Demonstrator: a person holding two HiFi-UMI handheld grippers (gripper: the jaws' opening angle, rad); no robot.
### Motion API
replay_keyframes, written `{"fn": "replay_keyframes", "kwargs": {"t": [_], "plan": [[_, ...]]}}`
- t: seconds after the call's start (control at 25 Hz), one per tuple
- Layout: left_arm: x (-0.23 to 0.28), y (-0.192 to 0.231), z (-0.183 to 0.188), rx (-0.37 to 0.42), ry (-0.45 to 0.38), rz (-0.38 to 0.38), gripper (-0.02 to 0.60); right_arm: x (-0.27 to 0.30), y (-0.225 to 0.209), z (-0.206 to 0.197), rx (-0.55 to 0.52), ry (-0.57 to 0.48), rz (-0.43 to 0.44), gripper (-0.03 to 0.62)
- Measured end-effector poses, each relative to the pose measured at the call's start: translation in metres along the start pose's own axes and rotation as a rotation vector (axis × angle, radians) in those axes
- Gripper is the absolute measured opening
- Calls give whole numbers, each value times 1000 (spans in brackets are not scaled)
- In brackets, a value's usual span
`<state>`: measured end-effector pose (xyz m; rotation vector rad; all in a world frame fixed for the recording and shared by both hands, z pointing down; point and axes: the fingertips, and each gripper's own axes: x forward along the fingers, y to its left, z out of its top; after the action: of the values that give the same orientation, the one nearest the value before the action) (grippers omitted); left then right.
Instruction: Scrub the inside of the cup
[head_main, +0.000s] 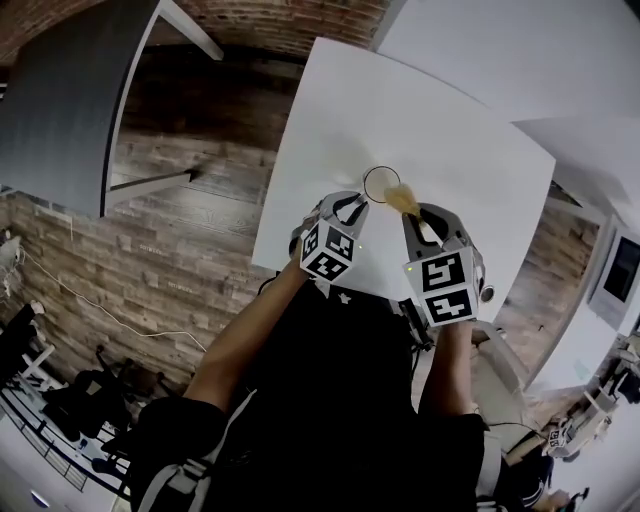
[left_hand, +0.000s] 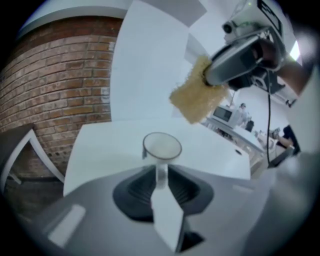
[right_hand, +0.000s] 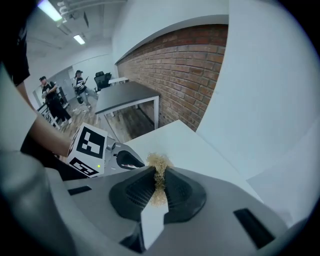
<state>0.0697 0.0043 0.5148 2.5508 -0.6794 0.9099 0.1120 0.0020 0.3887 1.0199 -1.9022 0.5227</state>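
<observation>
I am pinching the cup in the left gripper and clenching the sponge above the cup in the right gripper, judging that lowering the sponge inside comes next.

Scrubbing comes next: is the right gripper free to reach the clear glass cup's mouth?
Probably yes: the right gripper's tan fibrous sponge hangs near the clear glass cup's open rim, nothing between.

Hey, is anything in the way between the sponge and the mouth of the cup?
Nothing visible. The sponge, in the right gripper, hangs above and beside the cup, whose mouth is open; the left gripper pinches only its near wall.
</observation>
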Motion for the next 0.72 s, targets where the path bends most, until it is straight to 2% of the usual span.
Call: {"fn": "replay_keyframes", "kwargs": {"t": [0.12,0.24,0.48,0.64,0.72], "plan": [[-13,4,5,-18,-21,10,72,-14,-4,0,112,-75,-13,32],[-31,11,14,-63,-54,20,74,-29,-9,3,171,-168,-59,32],[-70,18,47,-80,-137,49,72,-62,-19,17,295,-414,-148,32],[-101,25,81,-78,-230,81,35,-91,-20,27,352,-587,-182,32],[-117,29,99,-87,-290,94,16,-103,-18,34,357,-642,-193,32]]}}
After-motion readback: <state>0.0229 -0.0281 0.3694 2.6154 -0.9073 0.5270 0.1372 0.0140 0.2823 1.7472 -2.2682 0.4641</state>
